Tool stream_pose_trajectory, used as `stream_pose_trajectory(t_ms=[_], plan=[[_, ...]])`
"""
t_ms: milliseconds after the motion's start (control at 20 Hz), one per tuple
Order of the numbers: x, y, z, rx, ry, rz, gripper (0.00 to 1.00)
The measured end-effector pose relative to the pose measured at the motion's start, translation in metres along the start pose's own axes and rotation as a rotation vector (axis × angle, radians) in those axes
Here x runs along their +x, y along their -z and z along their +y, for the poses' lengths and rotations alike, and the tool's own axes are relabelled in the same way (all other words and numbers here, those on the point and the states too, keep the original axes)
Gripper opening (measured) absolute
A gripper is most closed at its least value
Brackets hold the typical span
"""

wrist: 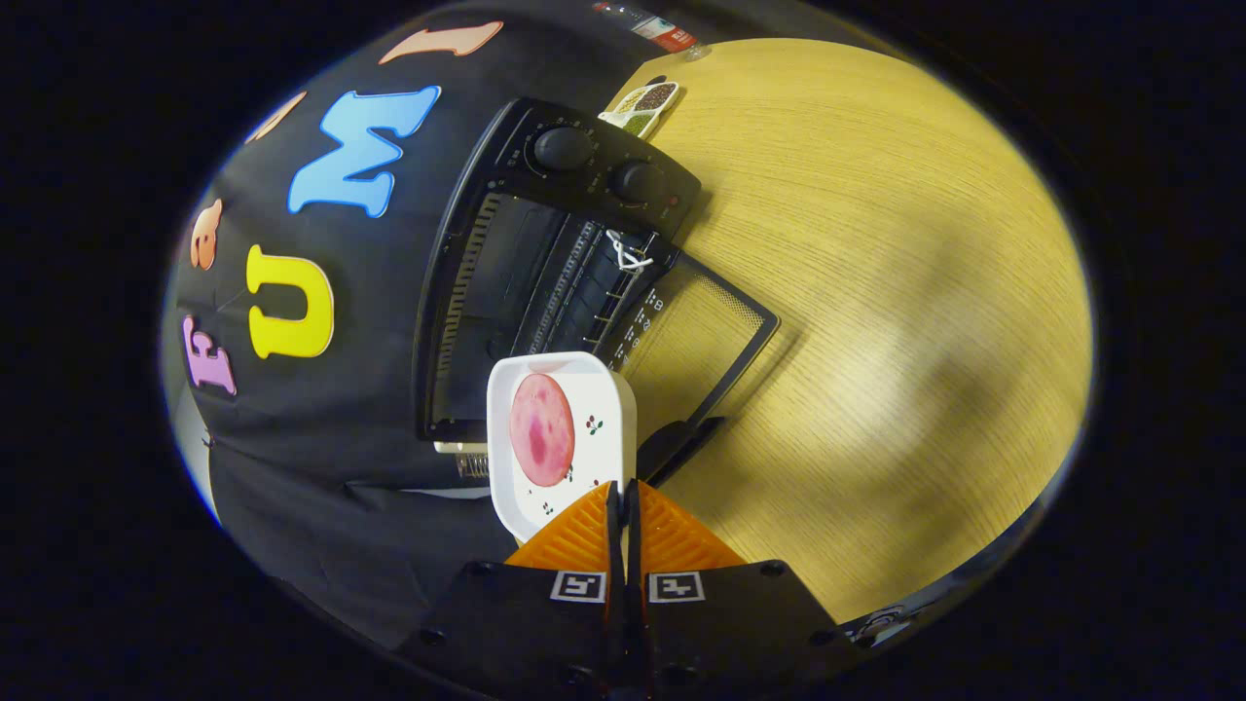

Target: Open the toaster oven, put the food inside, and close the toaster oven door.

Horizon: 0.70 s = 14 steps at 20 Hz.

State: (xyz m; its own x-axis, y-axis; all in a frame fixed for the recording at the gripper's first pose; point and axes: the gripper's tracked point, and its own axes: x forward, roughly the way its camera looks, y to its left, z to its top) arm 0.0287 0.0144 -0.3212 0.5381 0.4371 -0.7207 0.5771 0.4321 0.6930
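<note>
A black toaster oven stands on the wooden table against the booth wall, its glass door folded down open, the wire rack showing inside. A white square dish carrying a round pink slice of meat hangs in front of the oven's opening. My gripper is shut on the dish's near rim, both fingers pinching it. The whole view is rolled sideways, so the oven appears on its side.
A small divided tray of beans and grains lies beside the oven's knob end. A bottle with a red label lies further off. The light wooden table stretches wide past the open door.
</note>
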Motion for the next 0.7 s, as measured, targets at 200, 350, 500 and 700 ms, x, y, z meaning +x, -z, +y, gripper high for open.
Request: stream_pose_trajectory(t_ms=[200, 350, 500, 700], plan=[[0.02, -0.012, 0.013, 0.054, -0.008, -0.05, 0.02], [0.038, -0.021, 0.023, 0.1, -0.012, -0.082, 0.02], [0.054, -0.035, 0.03, 0.144, -0.016, -0.14, 0.02], [0.074, -0.048, 0.042, 0.202, -0.031, -0.172, 0.02]])
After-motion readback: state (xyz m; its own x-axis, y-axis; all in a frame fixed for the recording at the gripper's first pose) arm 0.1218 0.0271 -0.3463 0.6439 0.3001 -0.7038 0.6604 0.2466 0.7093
